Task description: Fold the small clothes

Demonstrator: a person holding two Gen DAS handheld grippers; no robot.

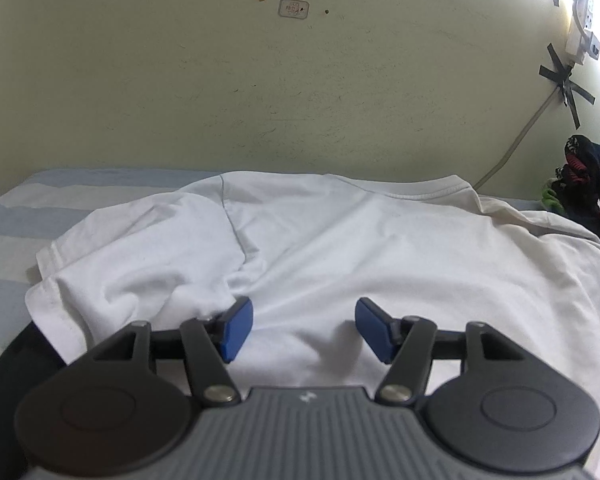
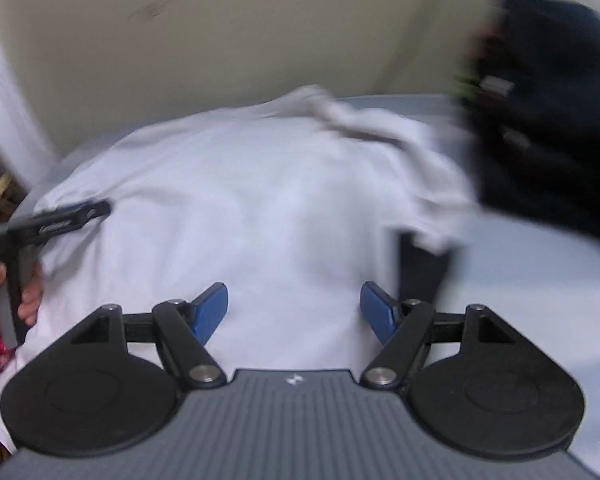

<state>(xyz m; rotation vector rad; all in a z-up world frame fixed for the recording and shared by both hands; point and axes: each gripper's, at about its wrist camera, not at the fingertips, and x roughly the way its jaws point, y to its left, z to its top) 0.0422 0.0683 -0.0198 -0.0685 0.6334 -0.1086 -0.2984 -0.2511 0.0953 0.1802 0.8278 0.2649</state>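
Left gripper (image 1: 304,330) was spread wide, nothing pinched, low over the white shirt (image 1: 340,240) spread flat ahead of it. Right gripper (image 2: 294,312) was likewise spread and empty above the same shirt. The sleeve (image 1: 140,248) lay bunched left of the left gripper. Risk: a pinch could catch both layers or miss the hem, skewing the fold. Dark clothes (image 2: 548,112) up right might snag.

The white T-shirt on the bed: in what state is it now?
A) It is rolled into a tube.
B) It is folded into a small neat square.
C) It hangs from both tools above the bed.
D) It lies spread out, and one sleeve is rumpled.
D: the white T-shirt lies spread over the striped bedsheet, its left sleeve rumpled, and both the left tool and the right tool are open and hold nothing.
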